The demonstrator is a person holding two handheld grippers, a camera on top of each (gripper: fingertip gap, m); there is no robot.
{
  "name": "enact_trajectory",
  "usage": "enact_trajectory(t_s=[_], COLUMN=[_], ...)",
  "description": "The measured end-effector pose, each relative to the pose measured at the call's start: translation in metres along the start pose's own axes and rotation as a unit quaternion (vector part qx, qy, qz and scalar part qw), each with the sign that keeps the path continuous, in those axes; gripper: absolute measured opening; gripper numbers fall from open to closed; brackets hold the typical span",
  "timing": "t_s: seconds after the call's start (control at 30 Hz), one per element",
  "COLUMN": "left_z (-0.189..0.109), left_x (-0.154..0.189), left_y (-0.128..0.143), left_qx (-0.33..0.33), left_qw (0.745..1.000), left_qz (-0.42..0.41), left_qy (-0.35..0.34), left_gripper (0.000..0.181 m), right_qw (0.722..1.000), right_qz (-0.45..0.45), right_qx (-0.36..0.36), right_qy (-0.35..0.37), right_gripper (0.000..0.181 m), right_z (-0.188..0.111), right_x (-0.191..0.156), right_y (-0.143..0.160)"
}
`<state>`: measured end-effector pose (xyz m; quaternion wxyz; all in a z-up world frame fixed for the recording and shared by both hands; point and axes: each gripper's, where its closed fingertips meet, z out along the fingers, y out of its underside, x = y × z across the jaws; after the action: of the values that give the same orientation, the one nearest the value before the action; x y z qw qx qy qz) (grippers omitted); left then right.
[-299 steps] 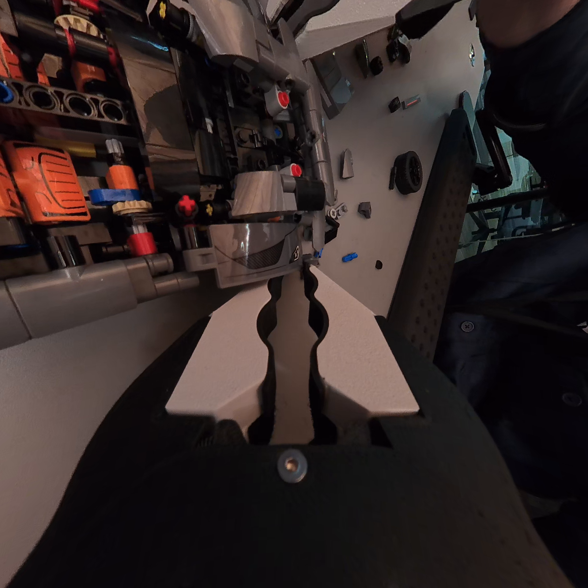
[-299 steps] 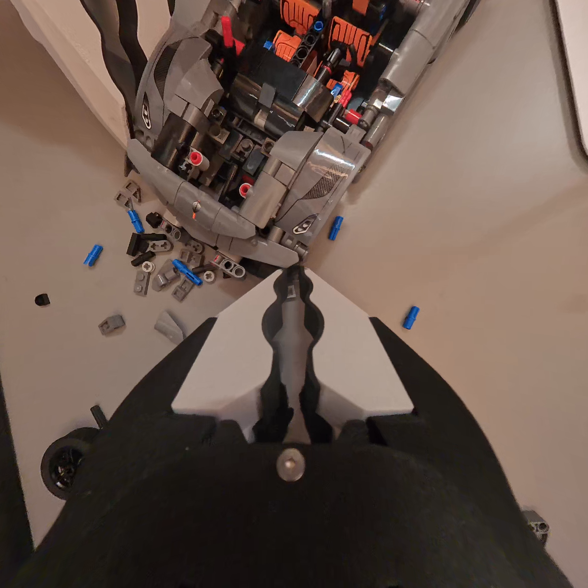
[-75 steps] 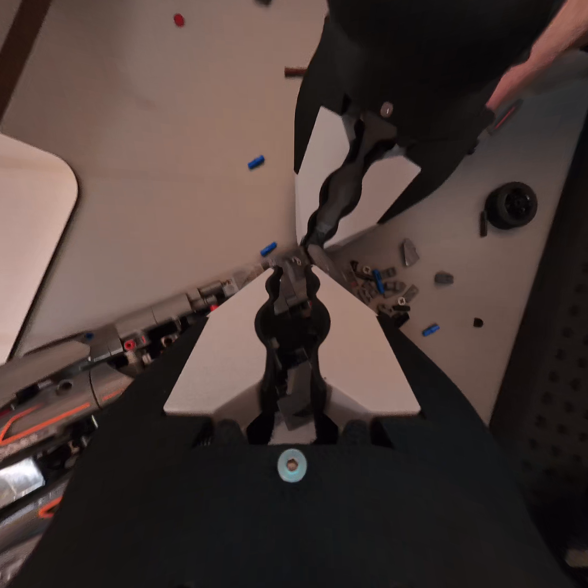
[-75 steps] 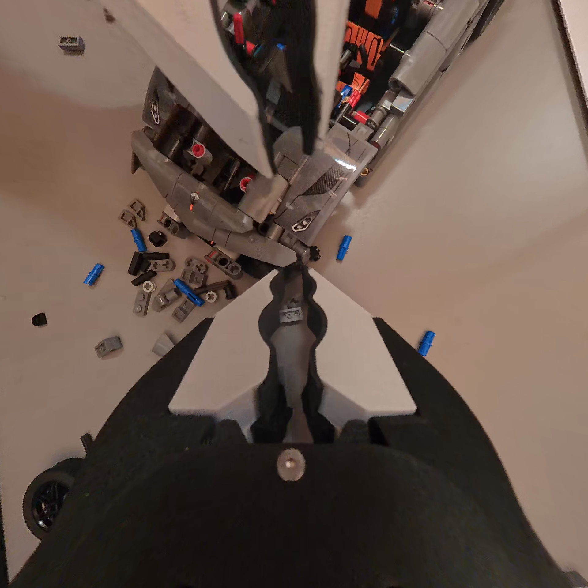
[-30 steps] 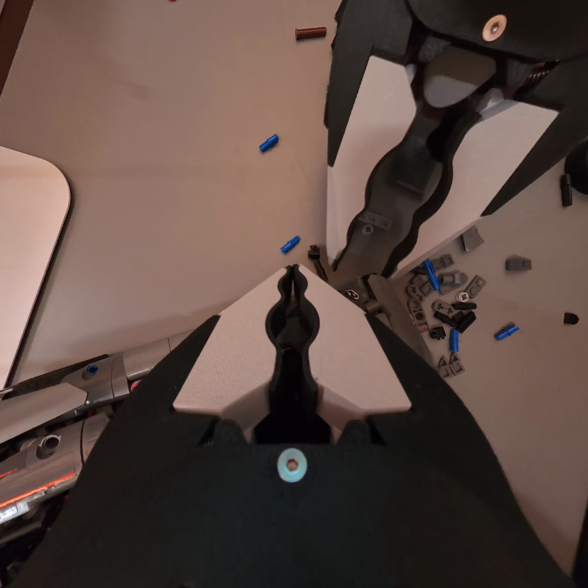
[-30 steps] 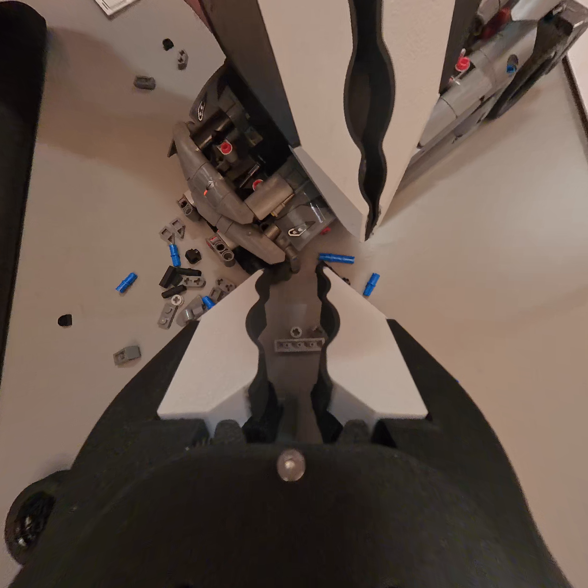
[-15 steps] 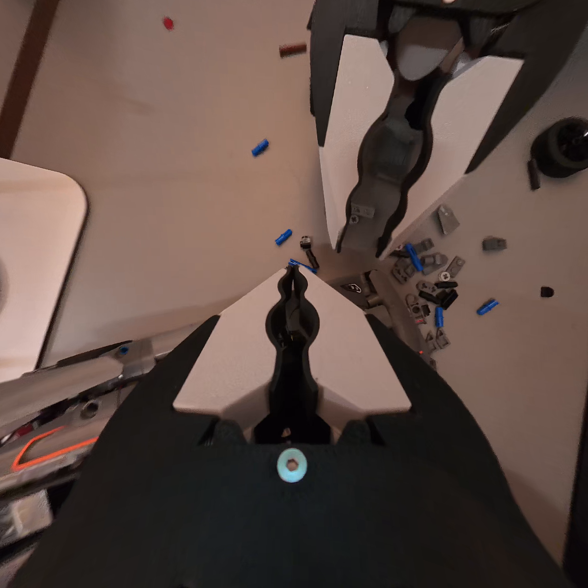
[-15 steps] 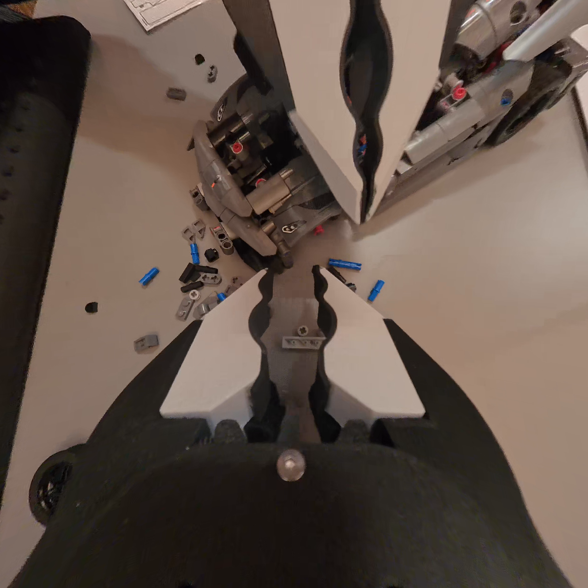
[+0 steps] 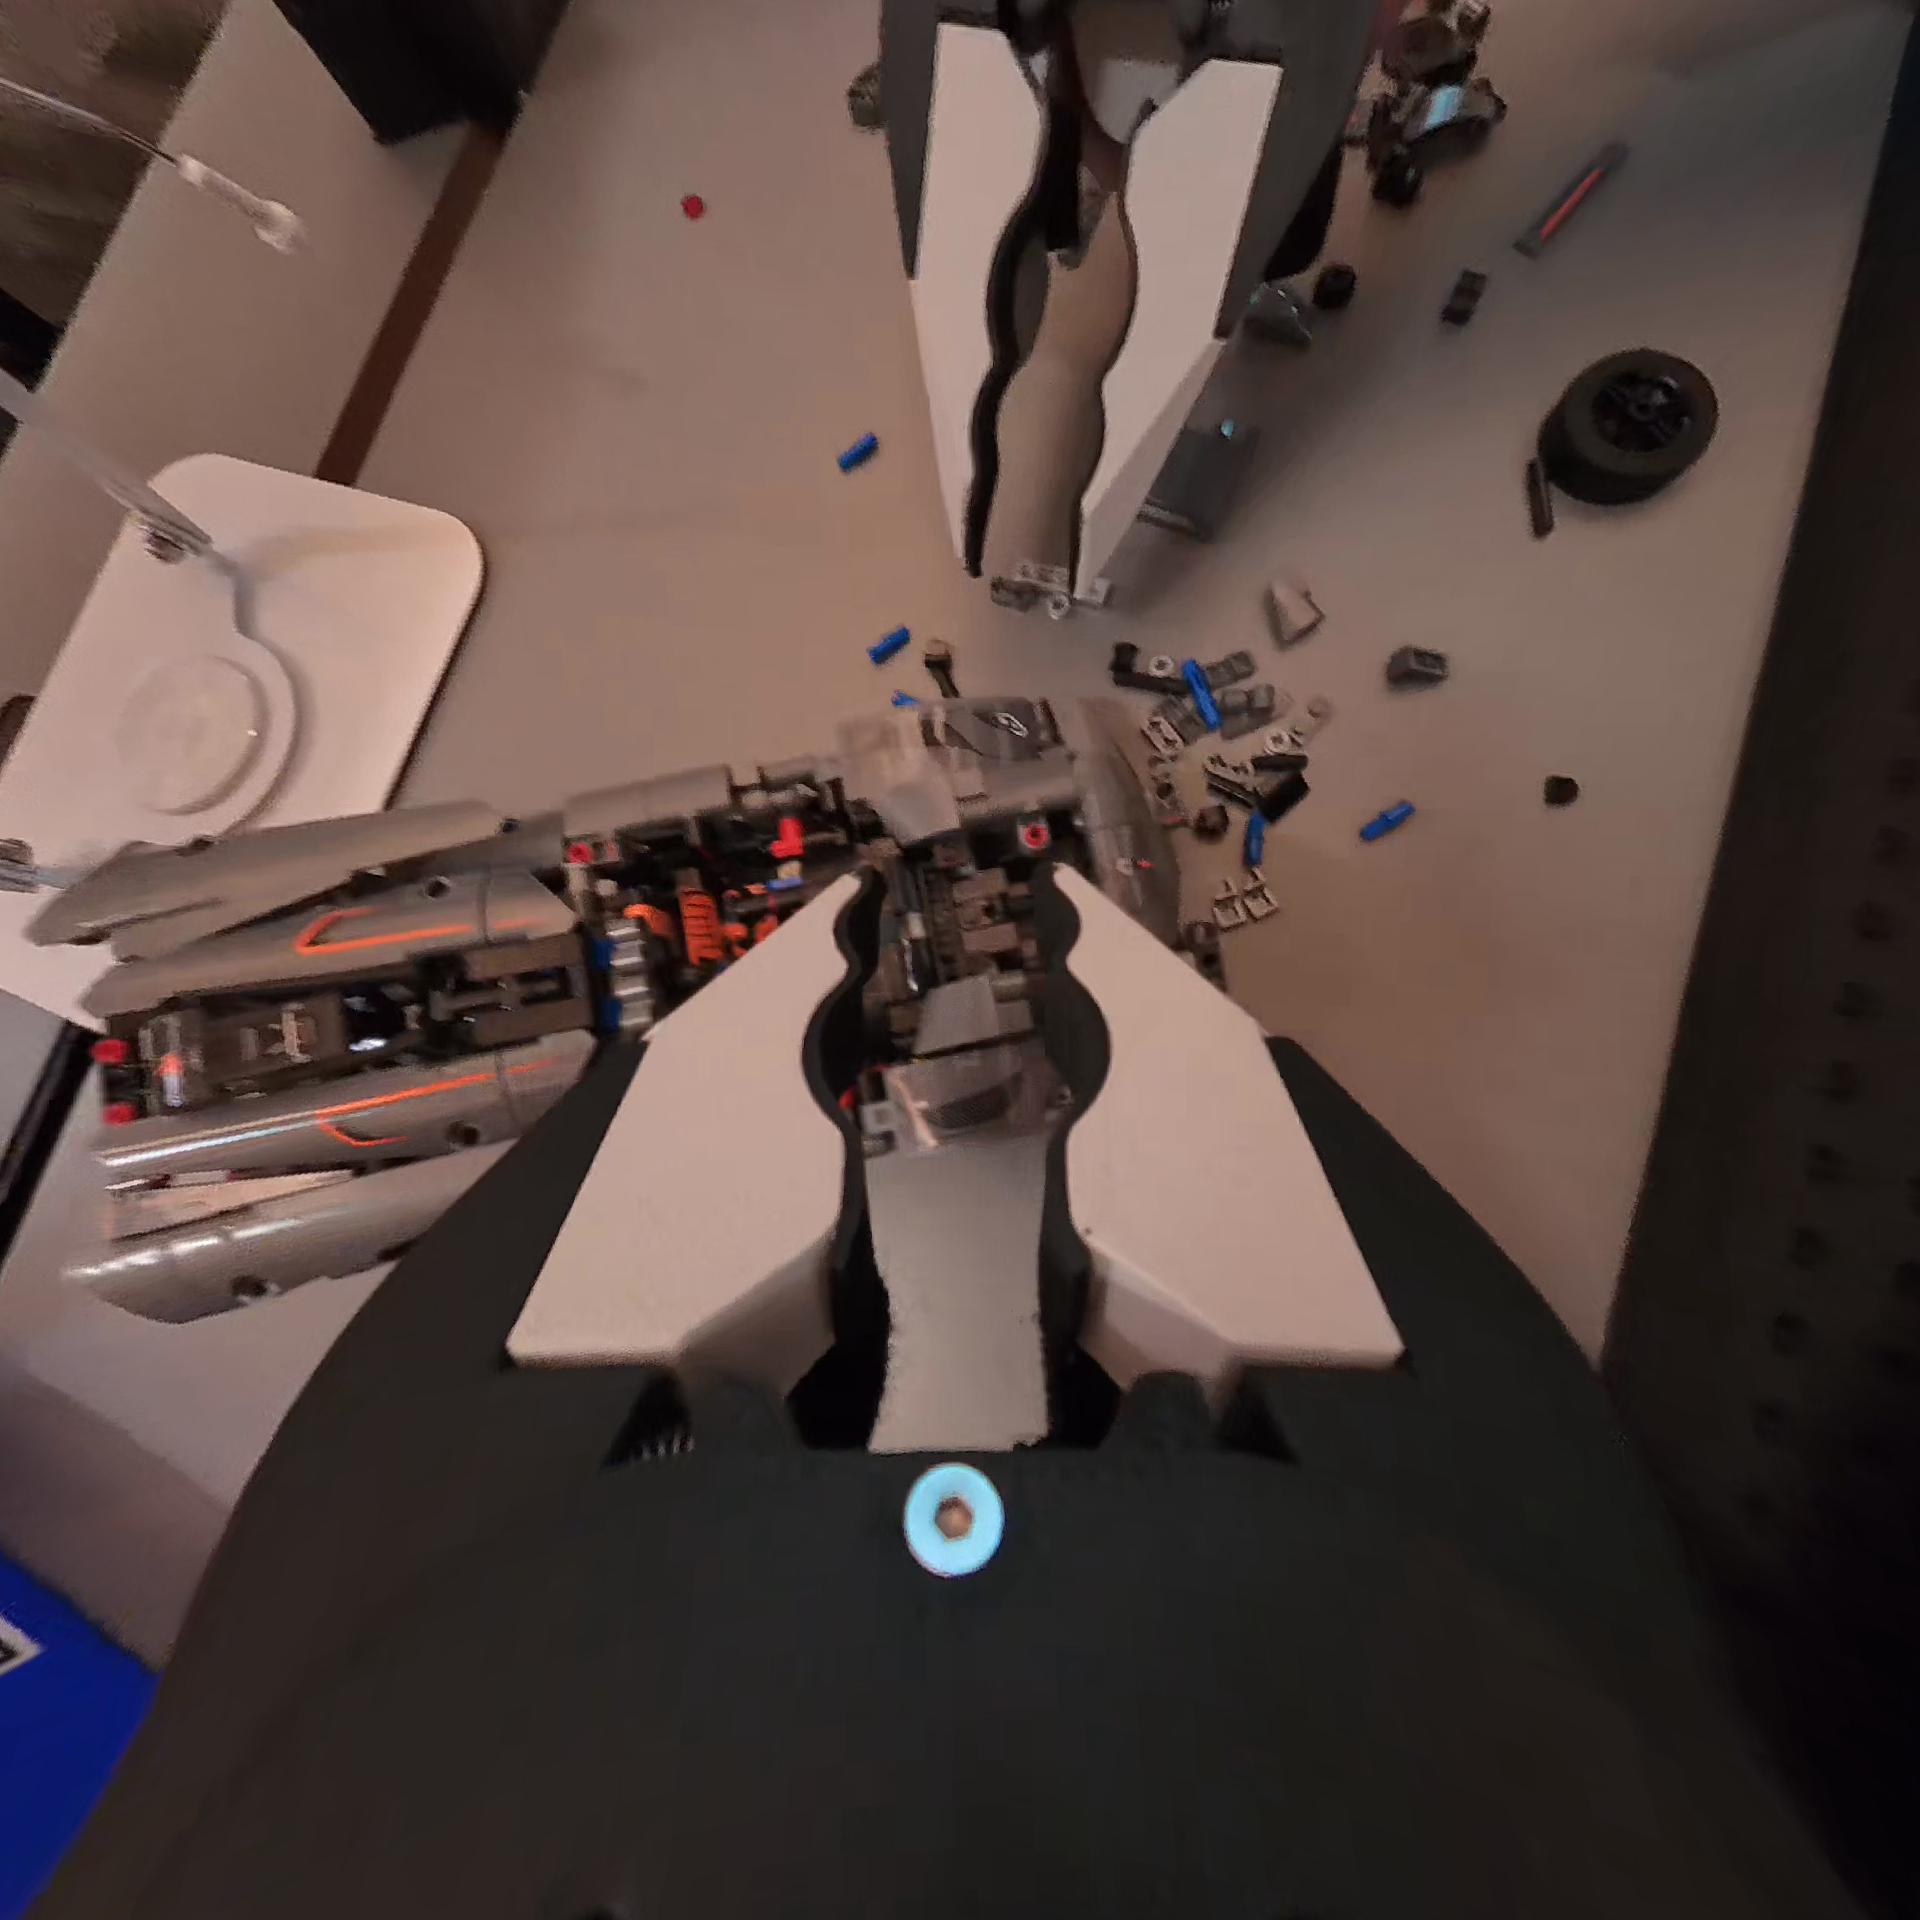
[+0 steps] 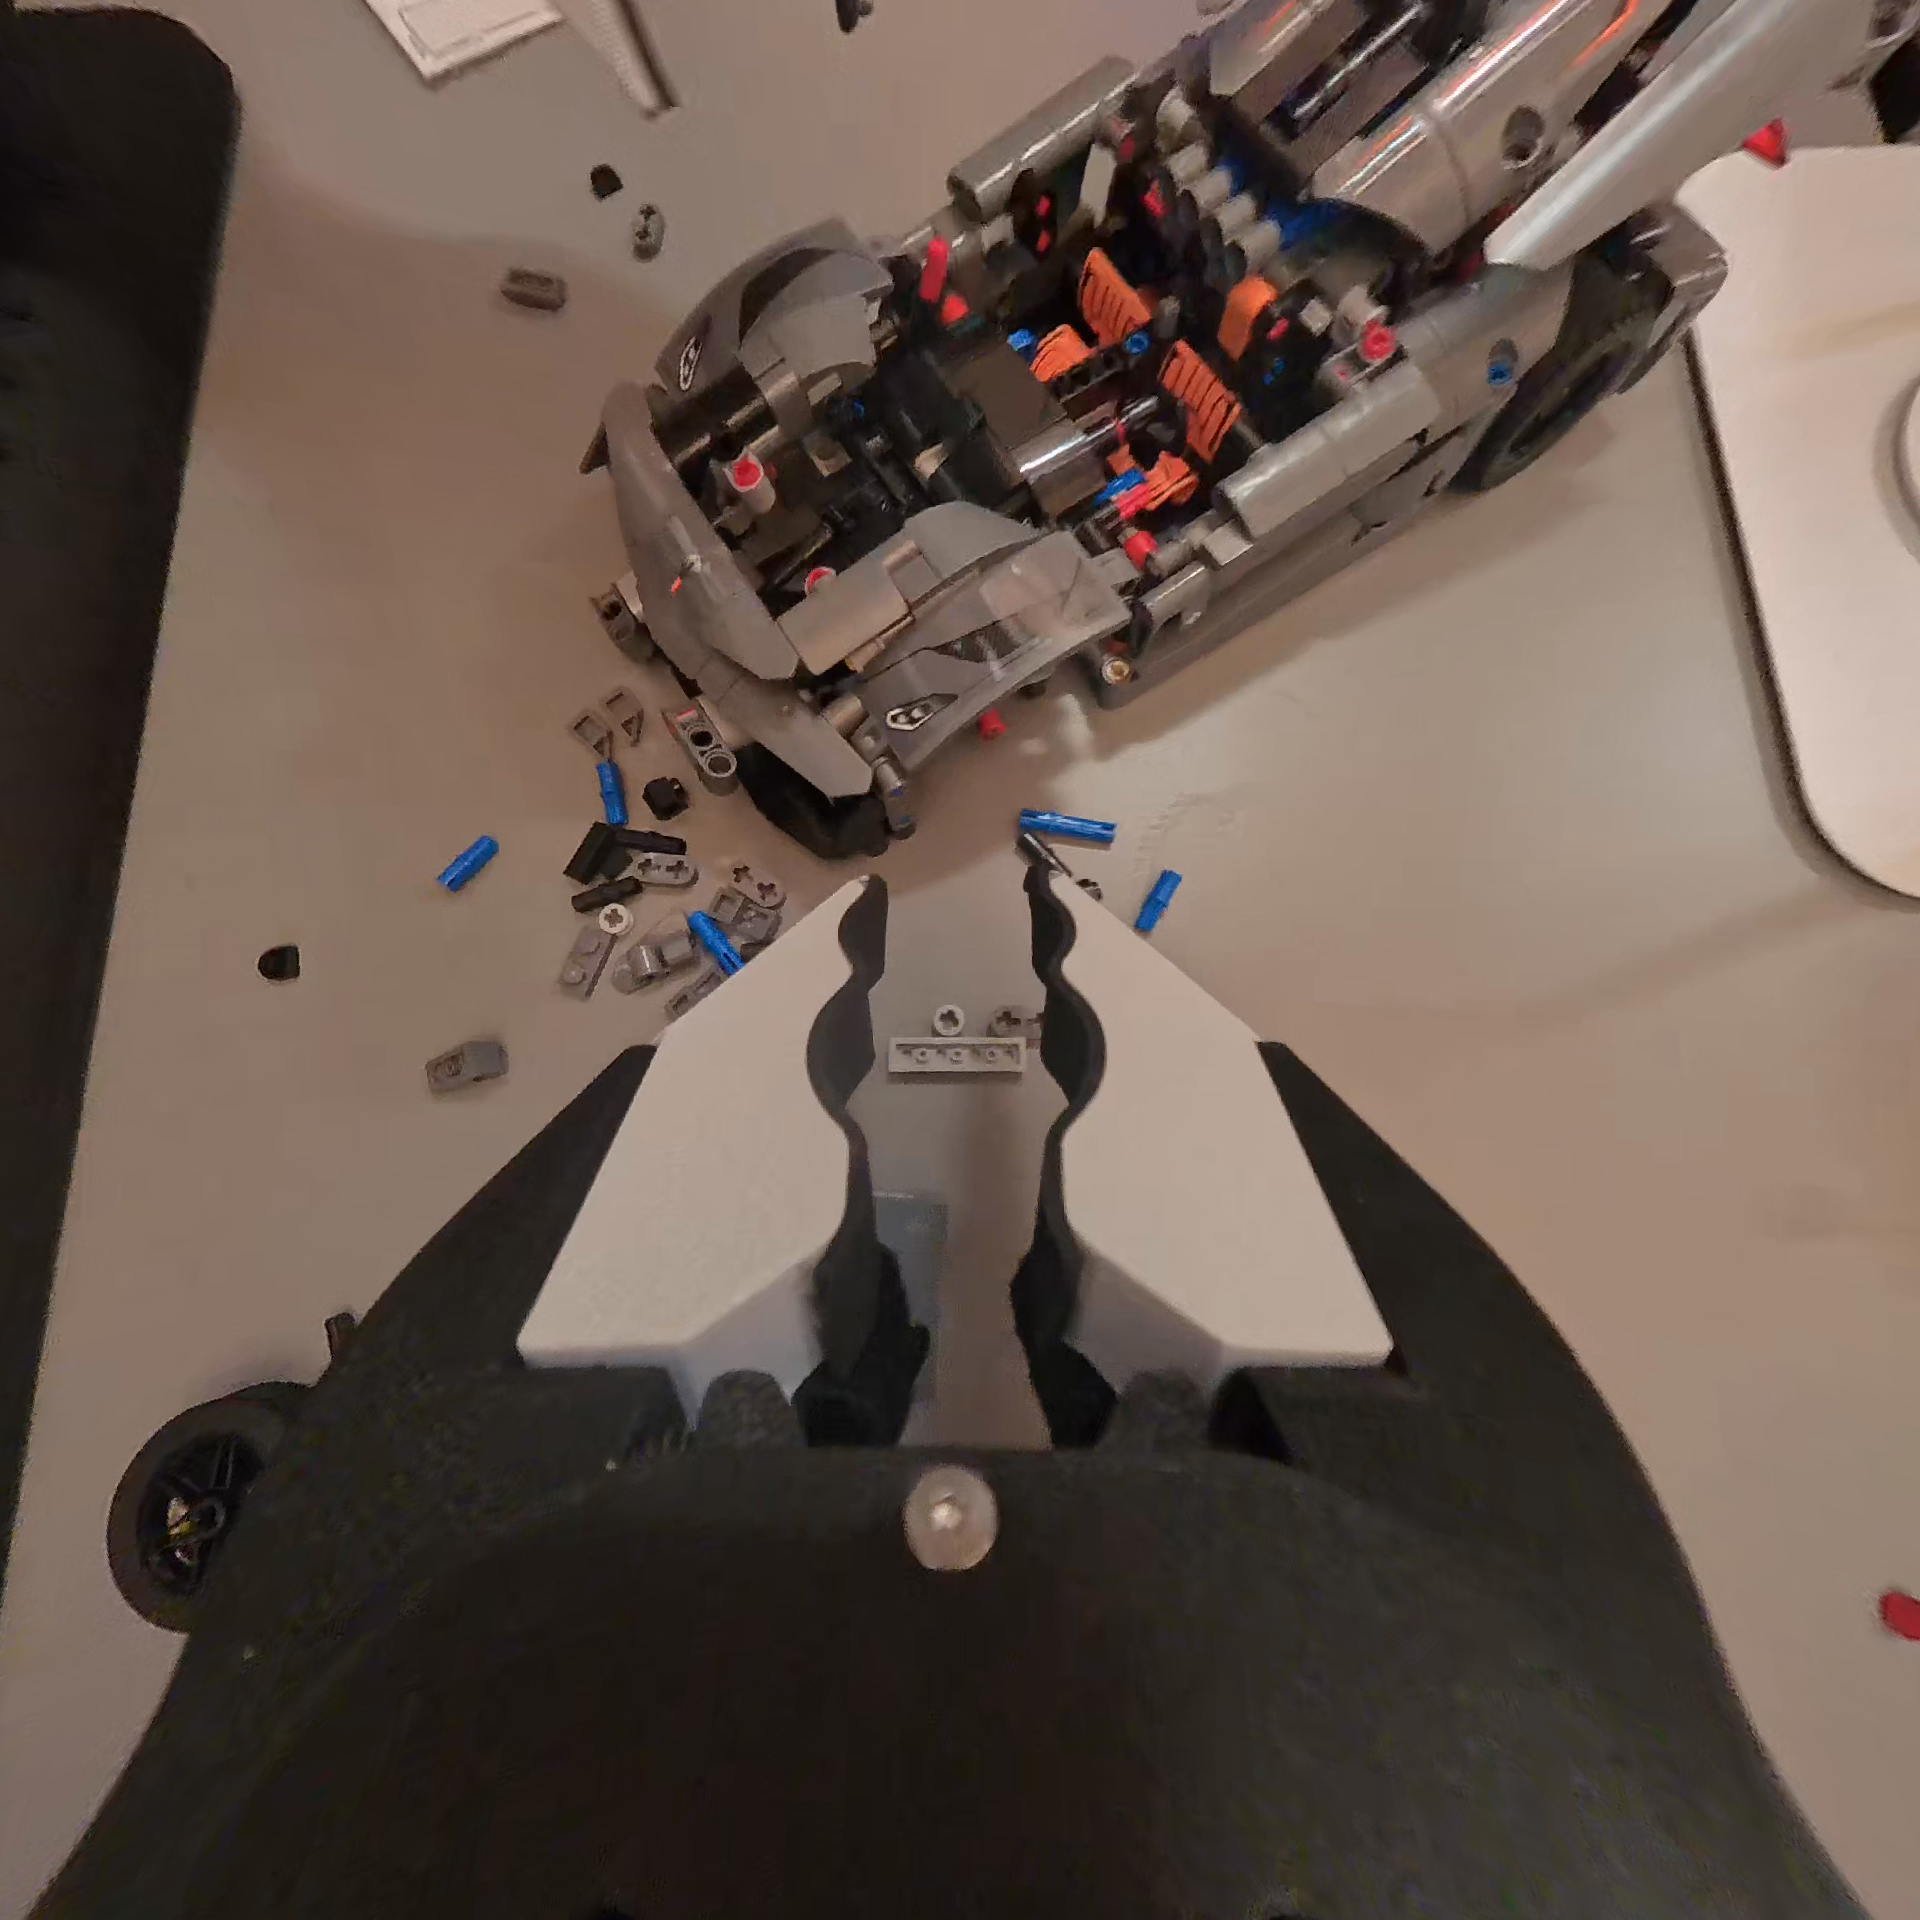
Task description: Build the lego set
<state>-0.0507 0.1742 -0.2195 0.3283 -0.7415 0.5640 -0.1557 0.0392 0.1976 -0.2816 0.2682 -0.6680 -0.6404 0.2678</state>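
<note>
The car (image 10: 1091, 447) is built of hard plastic, with glossy silver panels, smooth grey bodywork and matt orange inserts. The loose pieces (image 10: 665, 914) are seen as smooth plastic in grey, black and blue. The table (image 10: 1455, 1091) is finished matt and smooth. The wheel (image 9: 1626, 426) is fitted with a dull rubber-like tyre. Both gripper bodies are formed in grainy matt black, with fine-textured white fingers (image 10: 727, 1122) and a shiny metal screw (image 10: 948, 1517).
</note>
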Motion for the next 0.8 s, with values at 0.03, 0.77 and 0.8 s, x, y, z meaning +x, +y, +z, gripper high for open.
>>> enact_trajectory(t_s=[0.03,0.77,0.8], left_z=[0.002,0.077,0.077], left_x=[0.006,0.043,0.043], left_y=[0.004,0.042,0.042], left_qx=[-0.002,-0.093,-0.093], left_qw=[1.0,0.993,0.993], left_qz=[0.0,0.065,0.064], left_qy=[0.002,-0.041,-0.04], left_gripper=[0.031,0.027,0.027], right_qw=[1.0,1.0,1.0], right_qz=[-0.002,0.003,0.001], right_qx=[-0.001,0.003,0.003], right_qy=[-0.002,-0.009,-0.011], right_gripper=[0.026,0.021,0.021], right_z=[0.004,0.026,0.027], right_x=[-0.002,-0.007,-0.008], right_y=[0.001,0.003,0.003])
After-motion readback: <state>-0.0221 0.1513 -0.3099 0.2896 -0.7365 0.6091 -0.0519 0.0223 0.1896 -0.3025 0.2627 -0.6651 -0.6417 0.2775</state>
